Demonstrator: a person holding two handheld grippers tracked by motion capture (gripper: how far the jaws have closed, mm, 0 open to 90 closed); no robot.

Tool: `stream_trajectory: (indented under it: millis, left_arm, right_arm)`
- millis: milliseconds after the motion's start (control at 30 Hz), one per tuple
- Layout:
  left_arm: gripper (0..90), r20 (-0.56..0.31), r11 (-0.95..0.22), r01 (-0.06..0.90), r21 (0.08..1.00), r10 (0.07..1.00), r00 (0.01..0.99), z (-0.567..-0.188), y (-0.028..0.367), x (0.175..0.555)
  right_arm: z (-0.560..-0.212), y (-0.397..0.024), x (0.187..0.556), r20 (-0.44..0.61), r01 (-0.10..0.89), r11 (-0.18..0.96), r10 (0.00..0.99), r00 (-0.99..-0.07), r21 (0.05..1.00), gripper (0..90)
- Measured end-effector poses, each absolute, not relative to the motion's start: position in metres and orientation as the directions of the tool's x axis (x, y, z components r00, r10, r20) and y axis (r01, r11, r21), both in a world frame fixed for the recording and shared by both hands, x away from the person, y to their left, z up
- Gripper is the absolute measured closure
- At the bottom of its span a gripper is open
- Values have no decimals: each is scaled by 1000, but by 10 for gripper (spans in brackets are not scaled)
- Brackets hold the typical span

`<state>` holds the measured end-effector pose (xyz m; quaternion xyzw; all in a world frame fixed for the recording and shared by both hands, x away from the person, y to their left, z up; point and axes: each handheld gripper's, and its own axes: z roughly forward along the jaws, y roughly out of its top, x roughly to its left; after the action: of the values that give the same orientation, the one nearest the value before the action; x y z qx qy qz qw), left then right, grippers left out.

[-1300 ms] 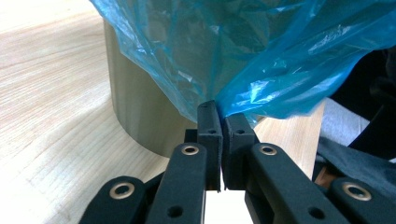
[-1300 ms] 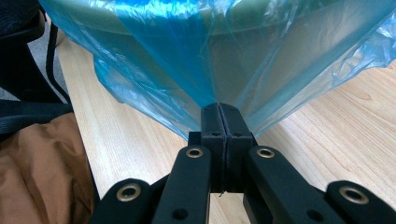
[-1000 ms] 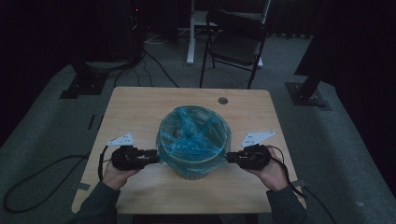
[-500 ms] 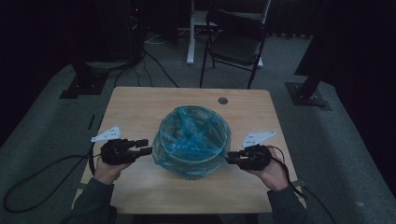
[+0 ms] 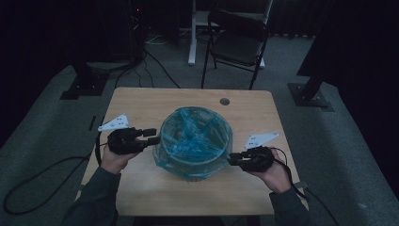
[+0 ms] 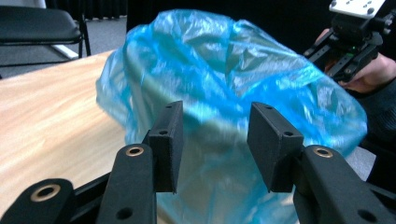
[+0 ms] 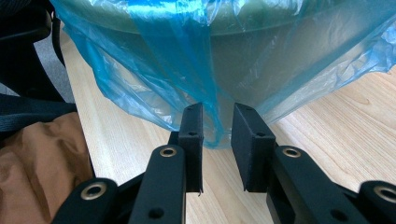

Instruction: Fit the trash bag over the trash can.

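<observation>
From the high view, the round pale bin lined with a thin blue plastic bag (image 5: 195, 143) sits in the middle of the light wooden table (image 5: 141, 101), and everything else I place against it. My left gripper (image 5: 151, 136) hovers just off the bin's left wall, up near the rim, jaws apart with nothing in them. My right gripper (image 5: 232, 161) is low against the bin's right side, down where the bag's skirt hangs.

Now the left gripper view: my two black pads (image 6: 168, 144) stand wide, having just parted a little further and eased back, with the bag's crinkled film (image 6: 224, 93) bulging beyond them, untouched. The film looks feather-light, soft and slippery; I judge it would tear if yanked, so a pinch on a gathered fold near the rim suits best.

Over to the right gripper view: my pads (image 7: 192, 140) bracket a hanging pleat of blue film (image 7: 212, 126) under the bin's curve. They have stopped short of clamping, so the pleat hangs between them with gaps either side. The bin itself seems stiff and light.
</observation>
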<state>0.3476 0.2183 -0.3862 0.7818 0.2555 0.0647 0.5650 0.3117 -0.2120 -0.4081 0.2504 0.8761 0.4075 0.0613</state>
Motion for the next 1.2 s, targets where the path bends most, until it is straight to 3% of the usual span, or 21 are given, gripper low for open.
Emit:
stream_trajectory:
  millis: [1200]
  left_arm:
    - [571, -89, -356, 239, 903, 389, 917, -337, 134, 397]
  right_arm:
    - [-408, -213, 311, 98, 385, 545, 481, -871, 745, 749]
